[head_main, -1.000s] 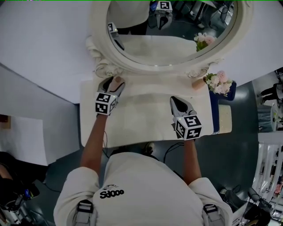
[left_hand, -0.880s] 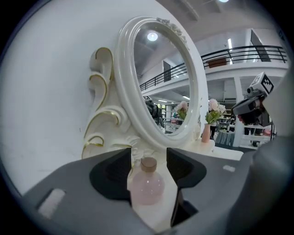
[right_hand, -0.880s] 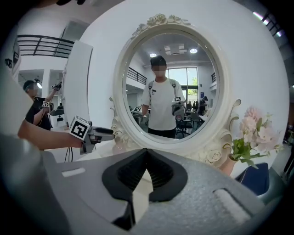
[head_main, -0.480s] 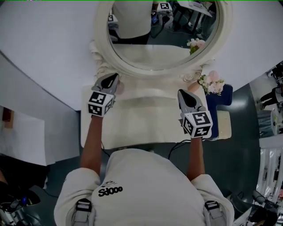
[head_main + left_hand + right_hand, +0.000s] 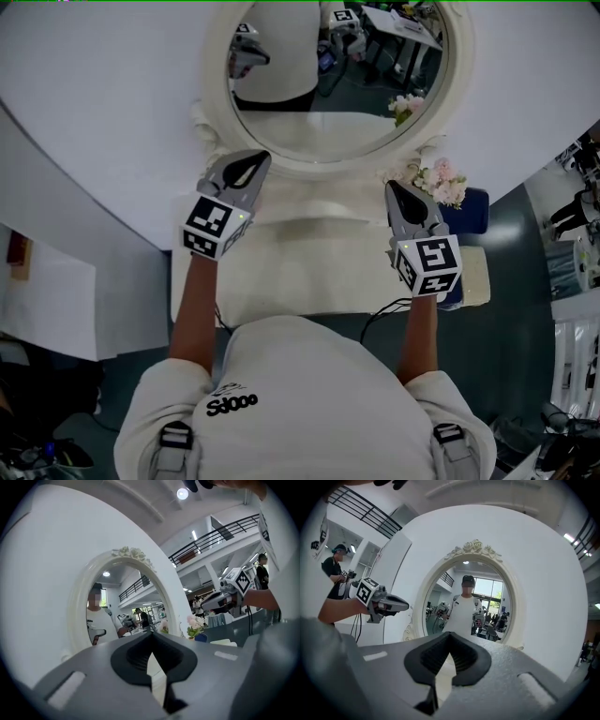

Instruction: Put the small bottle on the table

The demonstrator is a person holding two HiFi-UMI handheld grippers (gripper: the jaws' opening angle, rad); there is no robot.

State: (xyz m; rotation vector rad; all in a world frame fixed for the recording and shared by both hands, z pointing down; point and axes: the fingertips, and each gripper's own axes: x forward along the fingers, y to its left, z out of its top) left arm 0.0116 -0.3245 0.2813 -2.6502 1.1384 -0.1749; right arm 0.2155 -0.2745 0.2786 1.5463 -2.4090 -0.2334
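No small bottle shows in any view; the left gripper covers the back left corner of the cream table (image 5: 309,272). My left gripper (image 5: 251,159) hangs in the air in front of the oval mirror's lower left rim. Its jaws are shut with nothing between them (image 5: 151,637). My right gripper (image 5: 394,187) hovers over the table's right side near the flowers. It is shut as well and holds nothing (image 5: 449,637). Each gripper shows in the other's view: the right gripper (image 5: 220,599) and the left gripper (image 5: 393,604).
A large oval mirror (image 5: 333,84) in a white ornate frame stands at the back of the table against a white wall. A pink and white flower bunch (image 5: 436,183) sits at the back right, beside a dark blue block (image 5: 469,211). The table's front edge is near my body.
Both grippers have risen and moved toward the mirror. A pinkish thing that lay at the left gripper's tips earlier is no longer in sight.
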